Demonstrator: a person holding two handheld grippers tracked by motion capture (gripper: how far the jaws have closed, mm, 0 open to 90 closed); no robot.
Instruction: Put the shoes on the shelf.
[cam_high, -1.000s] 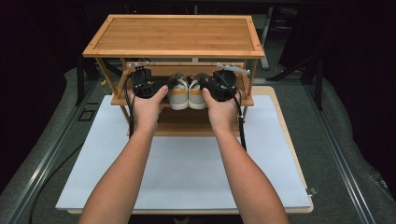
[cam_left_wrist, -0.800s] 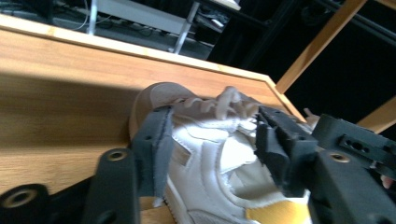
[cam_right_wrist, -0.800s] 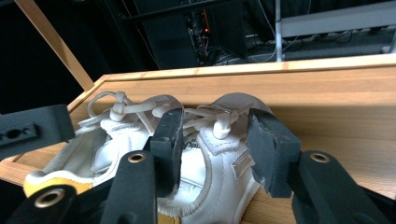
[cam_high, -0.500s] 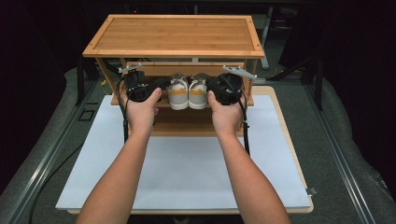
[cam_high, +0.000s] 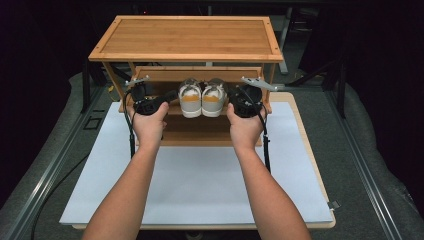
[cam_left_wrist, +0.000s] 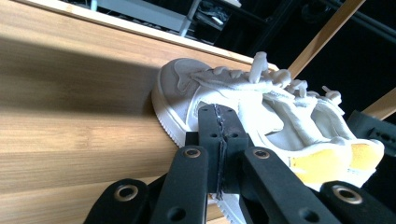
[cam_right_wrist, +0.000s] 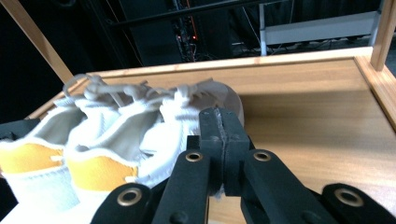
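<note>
A pair of white sneakers (cam_high: 202, 99) with yellow heel tabs stands side by side on the middle shelf (cam_high: 195, 122) of a wooden rack. My left gripper (cam_high: 171, 96) is just left of the pair. In the left gripper view its jaws have just been closing and meet at the left gripper's tip (cam_left_wrist: 218, 122) with nothing between them, the sneakers (cam_left_wrist: 266, 100) lying behind. My right gripper (cam_high: 234, 99) is just right of the pair. Its jaws have also just been closing and are pressed together at the right gripper's tip (cam_right_wrist: 219, 125) with nothing held, the sneakers (cam_right_wrist: 116, 126) to its left.
The rack's top shelf (cam_high: 190, 37) overhangs the shoes and both grippers. Slanted wooden legs (cam_high: 114, 80) frame the sides. The rack stands on a white mat (cam_high: 200, 180) over a wooden table. A cable (cam_high: 132, 142) trails from each gripper.
Both grippers have drawn a little away from the sides of the sneakers, the left one back toward the person. The sneakers have stayed on the shelf.
</note>
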